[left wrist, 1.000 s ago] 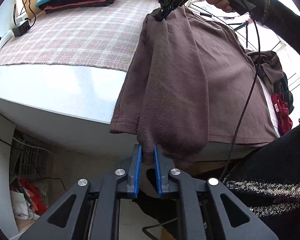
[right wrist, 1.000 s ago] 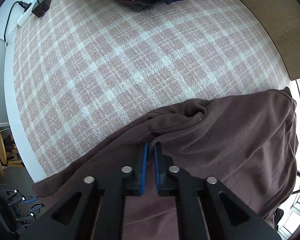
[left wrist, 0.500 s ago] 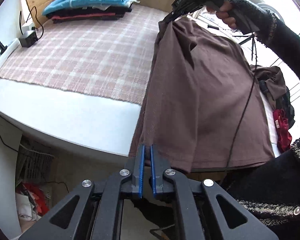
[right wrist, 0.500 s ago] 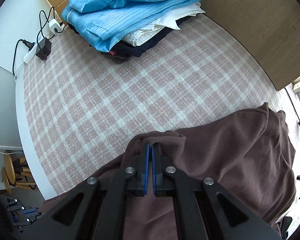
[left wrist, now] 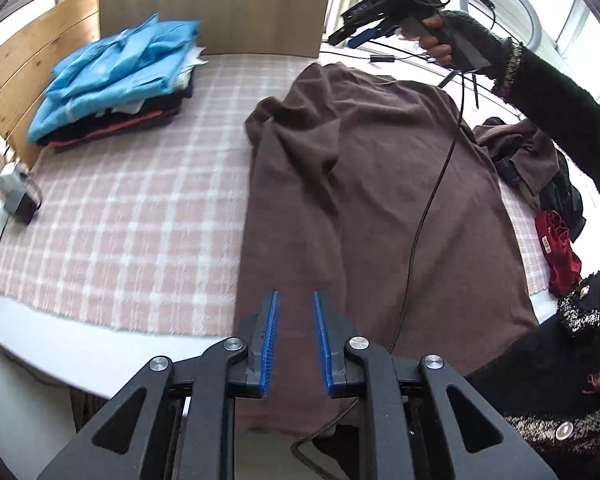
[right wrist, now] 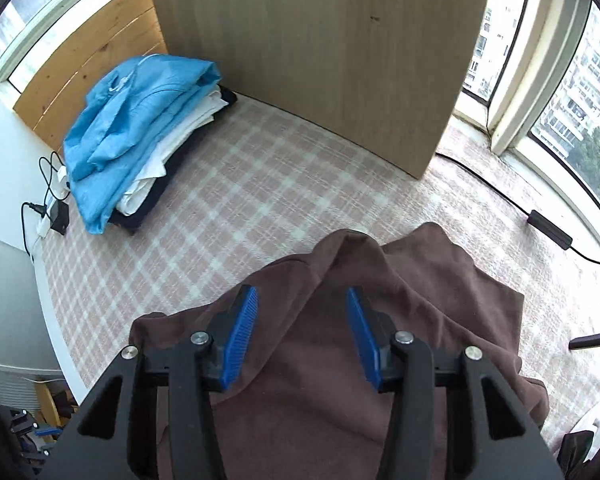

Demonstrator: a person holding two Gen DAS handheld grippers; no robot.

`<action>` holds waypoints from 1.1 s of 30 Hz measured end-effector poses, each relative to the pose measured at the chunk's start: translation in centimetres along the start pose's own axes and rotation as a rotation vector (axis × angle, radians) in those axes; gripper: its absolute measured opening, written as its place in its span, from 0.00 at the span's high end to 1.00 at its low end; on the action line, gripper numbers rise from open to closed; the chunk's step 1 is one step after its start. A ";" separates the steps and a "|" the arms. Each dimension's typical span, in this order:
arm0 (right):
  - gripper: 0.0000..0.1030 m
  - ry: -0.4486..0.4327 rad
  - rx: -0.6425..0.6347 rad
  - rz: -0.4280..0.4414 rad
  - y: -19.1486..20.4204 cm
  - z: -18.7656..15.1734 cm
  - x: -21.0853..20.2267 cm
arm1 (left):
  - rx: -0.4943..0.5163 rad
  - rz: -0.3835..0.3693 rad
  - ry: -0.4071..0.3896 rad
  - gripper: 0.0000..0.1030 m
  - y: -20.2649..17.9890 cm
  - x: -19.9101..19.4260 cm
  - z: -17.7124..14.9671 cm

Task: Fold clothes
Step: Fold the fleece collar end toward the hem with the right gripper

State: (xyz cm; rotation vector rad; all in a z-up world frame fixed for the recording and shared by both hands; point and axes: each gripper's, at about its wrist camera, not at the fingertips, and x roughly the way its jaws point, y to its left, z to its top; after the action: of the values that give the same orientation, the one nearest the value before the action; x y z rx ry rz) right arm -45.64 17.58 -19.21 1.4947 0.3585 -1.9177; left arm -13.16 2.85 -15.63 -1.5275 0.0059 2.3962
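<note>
Dropped since a second ago: brown garment, now flat on plaid cloth, long axis near to far. Left gripper opening, nothing between, over near hem; right gripper opening above far edge. Only left view shows unfolded pile at right.

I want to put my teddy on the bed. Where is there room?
Free: the checked blanket between the folded stack and the brown garment, and near the wooden board. Crowded: the unfolded pile beyond the brown garment.
</note>
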 end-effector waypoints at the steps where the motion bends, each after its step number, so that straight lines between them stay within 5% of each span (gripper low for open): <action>1: 0.55 0.023 0.018 -0.005 -0.8 -0.3 1.2 | 0.026 -0.026 0.009 0.83 -0.8 1.6 1.6; 5: 0.55 0.088 0.051 0.079 -1.1 -0.6 5.8 | 0.094 -0.043 0.059 0.82 -2.6 7.4 5.2; 9: 0.55 0.094 0.019 0.135 -0.1 -0.1 7.2 | 0.051 -0.058 0.125 0.82 -1.2 10.7 5.4; 11: 0.72 0.107 0.009 0.150 0.3 0.1 8.0 | 0.031 -0.090 0.143 0.88 -0.6 11.5 5.4; 12: 0.93 0.105 0.008 0.156 0.2 0.3 8.1 | 0.024 -0.114 0.144 0.91 -0.4 11.5 5.4; 15: 0.95 0.038 0.014 0.184 -0.3 0.9 6.8 | 0.010 -0.178 0.146 0.97 -0.1 11.3 5.1; 18: 0.95 -0.132 0.029 0.163 -1.3 1.7 4.1 | 0.024 -0.196 0.163 0.97 -0.4 11.8 4.5; 25: 0.93 0.002 -0.083 0.057 -0.5 2.4 9.0 | -0.018 -0.167 0.140 0.97 1.3 9.6 4.3; 30: 0.83 -0.033 -0.176 -0.055 0.8 1.5 3.8 | -0.094 -0.080 0.081 0.73 3.7 3.9 0.6; 33: 0.64 -0.075 -0.271 -0.032 2.7 0.2 0.4 | -0.157 -0.015 0.125 0.71 5.5 2.6 -2.5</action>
State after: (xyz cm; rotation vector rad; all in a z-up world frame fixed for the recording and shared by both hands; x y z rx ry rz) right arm -44.05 15.31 -19.02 1.2435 0.5860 -1.8587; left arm -13.37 -2.13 -19.87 -1.7384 -0.1697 2.3336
